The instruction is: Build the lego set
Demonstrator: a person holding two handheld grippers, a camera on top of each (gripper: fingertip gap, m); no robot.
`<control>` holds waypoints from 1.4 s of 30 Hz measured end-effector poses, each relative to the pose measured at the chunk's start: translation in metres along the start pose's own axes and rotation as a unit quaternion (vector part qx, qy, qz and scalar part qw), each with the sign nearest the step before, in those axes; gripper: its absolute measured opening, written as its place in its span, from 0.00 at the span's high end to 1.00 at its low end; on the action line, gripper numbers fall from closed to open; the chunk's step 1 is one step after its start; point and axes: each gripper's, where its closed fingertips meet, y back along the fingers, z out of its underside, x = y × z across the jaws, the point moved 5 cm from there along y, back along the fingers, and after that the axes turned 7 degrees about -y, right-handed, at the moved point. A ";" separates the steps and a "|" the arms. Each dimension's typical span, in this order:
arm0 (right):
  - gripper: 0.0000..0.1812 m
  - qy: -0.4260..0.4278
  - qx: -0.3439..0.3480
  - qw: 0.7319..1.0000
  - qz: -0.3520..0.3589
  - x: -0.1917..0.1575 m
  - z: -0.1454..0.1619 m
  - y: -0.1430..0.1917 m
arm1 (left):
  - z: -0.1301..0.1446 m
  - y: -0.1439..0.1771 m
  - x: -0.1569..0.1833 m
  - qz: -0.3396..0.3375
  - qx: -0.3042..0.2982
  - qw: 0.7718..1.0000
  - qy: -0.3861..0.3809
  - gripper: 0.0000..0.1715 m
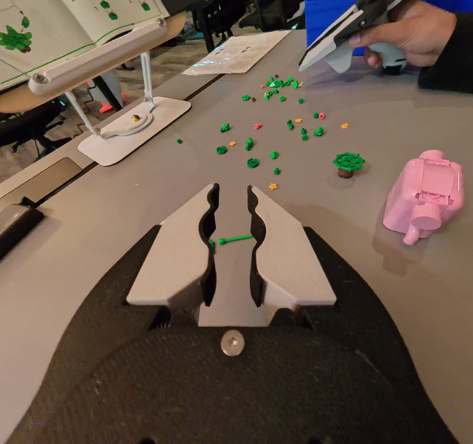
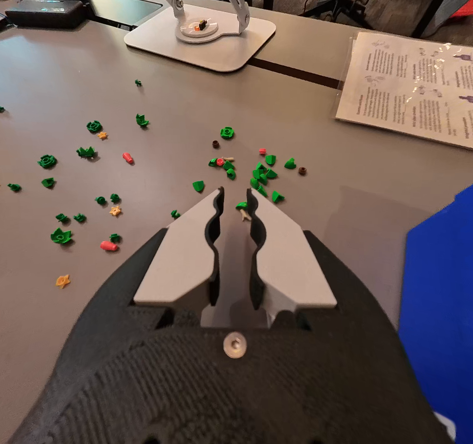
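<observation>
1. While my left gripper (image 1: pixel 233 188) hovers with jaws parted and empty, a thin green ribbed rod (image 1: pixel 235 239) lies on the grey table (image 1: pixel 128 227) between its fingers.
2. My right gripper (image 2: pixel 235 192) — also parted, holding nothing — hangs over scattered green leaf pieces (image 2: pixel 261 176).
3. Pink brick-built body (image 1: pixel 425 196) rests at right, beside a small green-topped tree (image 1: pixel 348 164).

The right gripper (image 2: pixel 235 191) hovers with jaws parted above a green leaf piece (image 2: pixel 241 205) on a tan stem (image 2: pixel 245 215), among scattered green pieces on the grey table (image 2: pixel 166 94).
</observation>
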 end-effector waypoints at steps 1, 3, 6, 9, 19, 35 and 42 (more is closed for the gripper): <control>0.91 0.002 0.000 1.000 0.003 0.002 -0.002 -0.002 | 0.000 0.001 -0.002 0.001 0.005 1.000 0.011 0.89; 0.91 0.003 -0.005 1.000 0.007 0.006 -0.004 -0.008 | 0.000 0.004 -0.006 0.004 0.017 0.999 0.033 0.88; 0.91 0.007 -0.002 1.000 0.005 0.007 -0.008 -0.013 | -0.003 0.007 -0.010 0.005 0.035 0.998 0.052 0.87; 0.91 0.018 0.024 1.000 -0.006 0.005 -0.015 -0.014 | -0.006 0.005 -0.011 0.001 0.044 0.997 0.060 0.85; 0.88 0.019 0.019 0.999 -0.045 0.003 -0.025 -0.030 | -0.029 -0.051 0.000 0.035 0.021 0.997 0.058 0.69; 0.84 0.052 0.015 0.998 -0.036 -0.006 -0.021 -0.030 | -0.012 -0.023 -0.043 0.096 0.111 0.971 0.188 1.00; 0.84 0.031 0.016 0.999 -0.033 -0.002 -0.022 -0.030 | -0.015 -0.022 -0.041 0.095 0.107 0.973 0.179 1.00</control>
